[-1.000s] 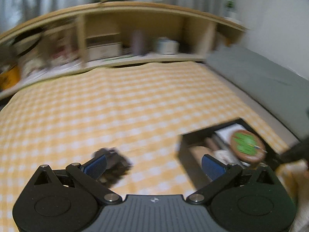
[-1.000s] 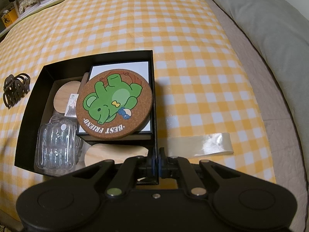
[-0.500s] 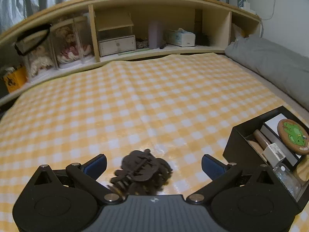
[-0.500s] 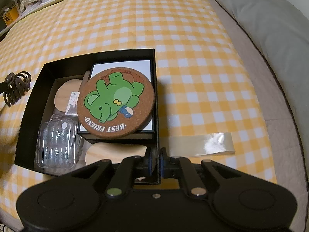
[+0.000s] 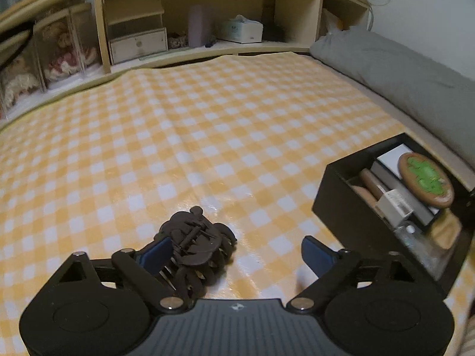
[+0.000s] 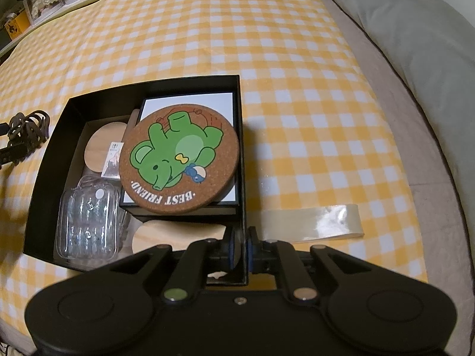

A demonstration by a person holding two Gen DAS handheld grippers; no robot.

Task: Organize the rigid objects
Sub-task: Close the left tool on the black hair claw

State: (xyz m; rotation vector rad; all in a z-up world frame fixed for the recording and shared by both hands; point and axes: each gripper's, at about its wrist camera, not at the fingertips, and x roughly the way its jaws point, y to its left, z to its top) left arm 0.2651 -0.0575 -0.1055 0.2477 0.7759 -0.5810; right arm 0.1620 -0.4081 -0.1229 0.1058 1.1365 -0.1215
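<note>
A dark brown hair claw clip (image 5: pixel 196 237) lies on the yellow checked cloth (image 5: pixel 207 136). My left gripper (image 5: pixel 234 252) straddles it, and its jaws are closing. The left pad (image 5: pixel 156 253) is against the clip; the right pad (image 5: pixel 314 255) is still well apart. To the right stands an open black box (image 5: pixel 335 207). My right gripper (image 6: pixel 240 249) is shut on the near right wall of the black box (image 6: pixel 50 178). A cork coaster (image 6: pixel 181 160) with a green bear lies on top inside. The clip (image 6: pixel 28 127) also shows left of the box.
The box holds a clear plastic case (image 6: pixel 87 225), wooden pieces (image 6: pixel 102 145) and a white-topped box (image 6: pixel 184 101) under the coaster. A strip of clear tape (image 6: pixel 314 222) lies right of the box. A grey pillow (image 6: pixel 415 29) lines the right side; a wooden shelf (image 5: pixel 207 50) runs along the back.
My left gripper has swung left and sunk toward the clip, which now sits between its jaws. The jaws have narrowed. The right gripper has kept still on the box wall.
</note>
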